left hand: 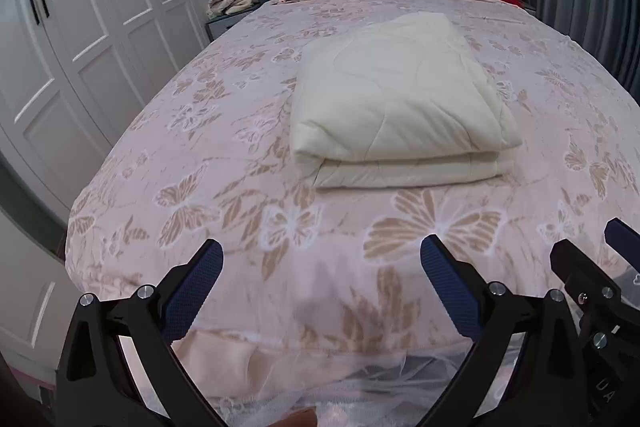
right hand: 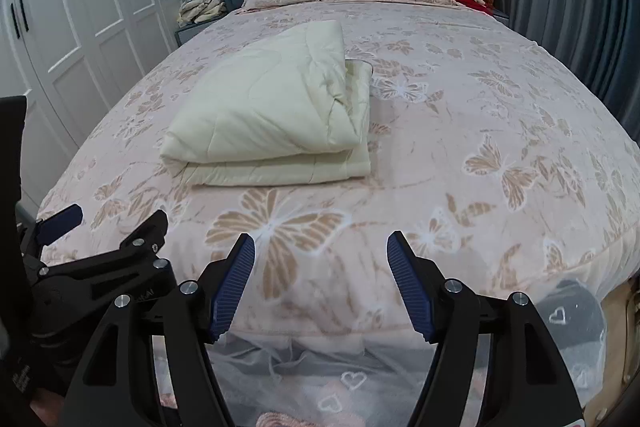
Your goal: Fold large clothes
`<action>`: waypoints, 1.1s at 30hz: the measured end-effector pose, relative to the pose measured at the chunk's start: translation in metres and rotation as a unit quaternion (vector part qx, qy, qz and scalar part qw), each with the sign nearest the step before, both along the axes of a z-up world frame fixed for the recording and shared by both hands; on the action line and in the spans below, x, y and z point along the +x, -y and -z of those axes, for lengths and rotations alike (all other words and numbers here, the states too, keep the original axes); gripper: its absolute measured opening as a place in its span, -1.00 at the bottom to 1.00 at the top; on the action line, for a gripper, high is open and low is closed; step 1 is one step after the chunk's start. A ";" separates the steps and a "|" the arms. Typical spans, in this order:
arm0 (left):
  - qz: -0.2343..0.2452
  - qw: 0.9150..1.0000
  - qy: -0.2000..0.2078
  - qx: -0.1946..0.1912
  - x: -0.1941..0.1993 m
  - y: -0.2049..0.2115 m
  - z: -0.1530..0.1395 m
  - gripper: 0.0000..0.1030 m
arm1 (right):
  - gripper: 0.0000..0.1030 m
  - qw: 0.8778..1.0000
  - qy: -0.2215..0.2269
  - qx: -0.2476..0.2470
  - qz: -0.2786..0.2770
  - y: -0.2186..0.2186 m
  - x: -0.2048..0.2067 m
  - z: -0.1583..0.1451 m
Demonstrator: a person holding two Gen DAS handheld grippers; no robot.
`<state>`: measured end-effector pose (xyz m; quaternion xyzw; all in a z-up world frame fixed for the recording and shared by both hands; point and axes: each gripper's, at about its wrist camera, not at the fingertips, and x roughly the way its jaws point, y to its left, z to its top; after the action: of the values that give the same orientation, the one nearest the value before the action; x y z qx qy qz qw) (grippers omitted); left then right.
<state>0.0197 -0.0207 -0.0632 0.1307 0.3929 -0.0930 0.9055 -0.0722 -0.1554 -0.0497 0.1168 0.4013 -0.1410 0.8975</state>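
Left wrist view: cream quilt (left hand: 400, 99) lies folded in compact stack mid-bed on butterfly bedspread (left hand: 240, 227); folding judged complete, nothing visibly left. Left gripper (left hand: 320, 259) spread, empty. Right gripper (right hand: 320, 259) spread, empty, well short of quilt

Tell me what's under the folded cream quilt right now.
The folded cream quilt lies straight on the pink butterfly bedspread, which shows all around it. Whatever sits beneath its footprint or between its layers is covered; nothing pokes out from its edges.
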 end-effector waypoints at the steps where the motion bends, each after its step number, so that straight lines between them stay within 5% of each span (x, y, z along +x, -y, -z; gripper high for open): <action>1: -0.004 1.000 -0.001 -0.002 -0.002 -0.002 0.001 0.88 | 0.31 1.000 0.001 0.000 -0.002 -0.003 -0.003 0.001; 8: -0.031 0.999 -0.018 -0.030 -0.009 -0.018 0.010 0.88 | 0.31 1.000 -0.001 -0.011 -0.013 -0.016 -0.010 0.005; 33: -0.037 0.998 -0.033 -0.027 -0.023 -0.027 0.017 0.88 | 0.31 1.000 -0.005 -0.022 -0.017 -0.024 -0.021 0.005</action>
<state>-0.0032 0.0065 -0.0799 0.0883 0.4243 -0.0748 0.8981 -0.0931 -0.1310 -0.0550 0.0896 0.4042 -0.1347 0.9003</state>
